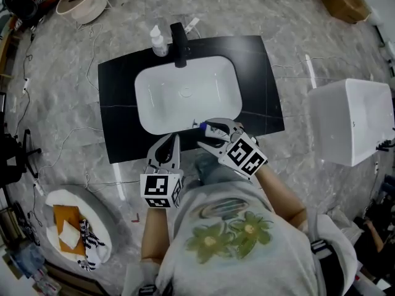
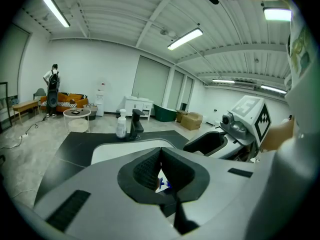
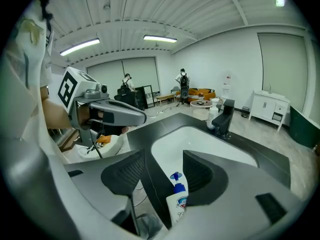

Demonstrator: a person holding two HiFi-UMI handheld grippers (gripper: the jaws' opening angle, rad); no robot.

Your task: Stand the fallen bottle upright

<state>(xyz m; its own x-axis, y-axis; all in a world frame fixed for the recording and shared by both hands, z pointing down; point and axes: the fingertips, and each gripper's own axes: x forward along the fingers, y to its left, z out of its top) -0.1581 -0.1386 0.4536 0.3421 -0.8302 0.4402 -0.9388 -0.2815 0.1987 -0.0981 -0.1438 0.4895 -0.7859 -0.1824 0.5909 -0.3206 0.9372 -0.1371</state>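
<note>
The black counter (image 1: 117,103) holds a white sink (image 1: 145,97) set into its middle. A person stands at the near edge of the counter with a gripper in each hand, both reaching over that edge.

The right gripper (image 3: 163,156) is at the near edge of the counter, towards its right end, and points down at it. Its fingers are released and stand wide apart. The bottle (image 3: 179,204) shows in the gap between them, closer to the right finger, and the pads are not pressing on it.

The left gripper (image 2: 160,151) is just beside the right one, over the middle of the near edge. Its fingers are clenched tip to tip with nothing held.

A black faucet (image 1: 179,45) stands at the middle of the far edge, and a second bottle (image 1: 158,42) stands upright just left of it.

The bottle is white with a blue pump. It appears to lie on the near edge strip of the counter with the pump towards the sink. In the head view only its blue tip (image 1: 199,126) shows past the right gripper.
</note>
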